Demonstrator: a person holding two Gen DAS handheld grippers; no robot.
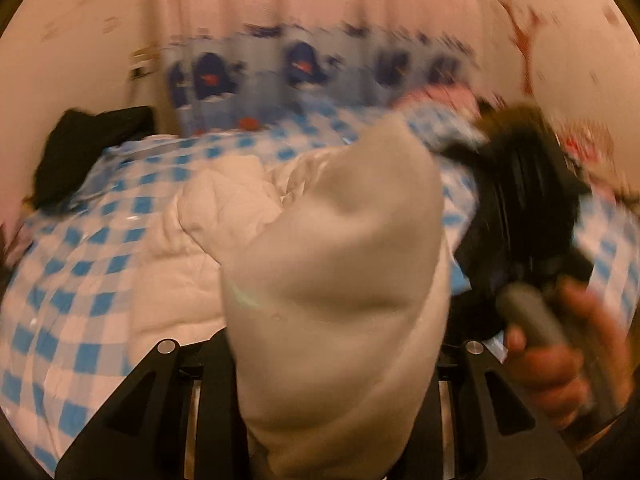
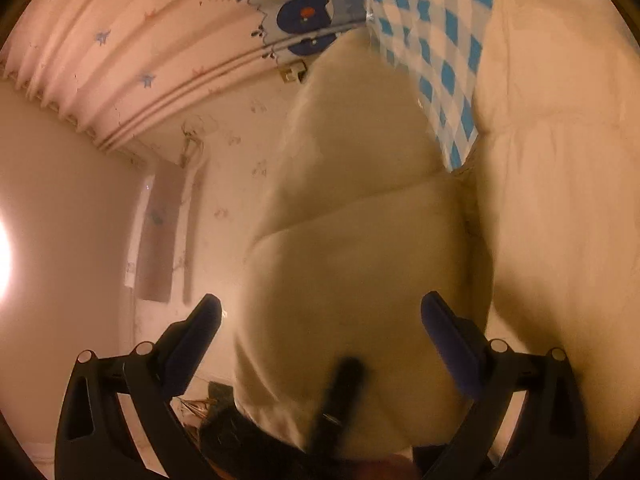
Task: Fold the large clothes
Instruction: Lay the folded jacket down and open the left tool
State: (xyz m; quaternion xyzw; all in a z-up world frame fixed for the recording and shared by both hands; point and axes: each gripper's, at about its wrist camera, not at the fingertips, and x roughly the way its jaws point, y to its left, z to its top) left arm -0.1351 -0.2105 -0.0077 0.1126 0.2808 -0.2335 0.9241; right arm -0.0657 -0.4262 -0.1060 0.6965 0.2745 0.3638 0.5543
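A cream padded garment [image 1: 192, 240] lies spread on the blue-and-white checked bed [image 1: 80, 280]. My left gripper [image 1: 336, 380] is shut on a thick fold of it [image 1: 340, 260], which stands up out of the jaws and hides the fingertips. At the right of the left wrist view, a hand [image 1: 560, 360] holds the right gripper's black body [image 1: 520, 216], blurred. In the right wrist view the right gripper [image 2: 322, 316] is open, with its pads wide apart. The cream fold [image 2: 340, 200] bulges between them, touching neither pad.
A dark garment [image 1: 80, 148] sits heaped at the bed's far left. A pink item [image 1: 448, 94] lies at the back right. A curtain with a blue printed band [image 1: 300, 64] hangs behind the bed. A blurred black bar [image 2: 344, 384] crosses the cloth, low in the right wrist view.
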